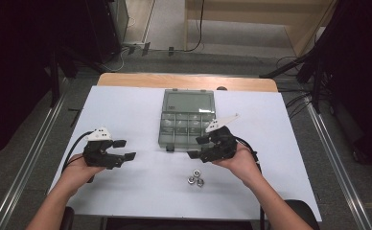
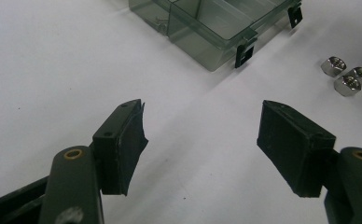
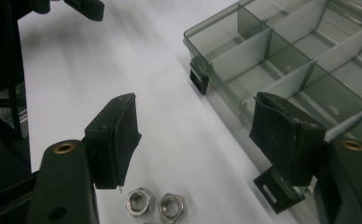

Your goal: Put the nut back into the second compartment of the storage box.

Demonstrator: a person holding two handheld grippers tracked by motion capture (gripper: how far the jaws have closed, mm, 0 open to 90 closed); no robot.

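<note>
Three metal hex nuts (image 1: 196, 178) lie together on the white table near the front, also seen as nuts (image 2: 346, 74) and nuts (image 3: 156, 206). A clear grey compartment box (image 1: 188, 120) stands open at the table's middle, its lid laid back. My right gripper (image 1: 197, 146) hovers open just above the nuts and beside the box's front edge (image 3: 226, 100), nothing between its jaws. My left gripper (image 1: 125, 149) rests open at the left, empty, with bare table (image 2: 202, 135) between its pads.
The box (image 2: 216, 28) has black latches on its front wall and several empty compartments. The wooden table edge (image 1: 184, 80) runs along the far side. Dark equipment and cables stand beyond the table on both sides.
</note>
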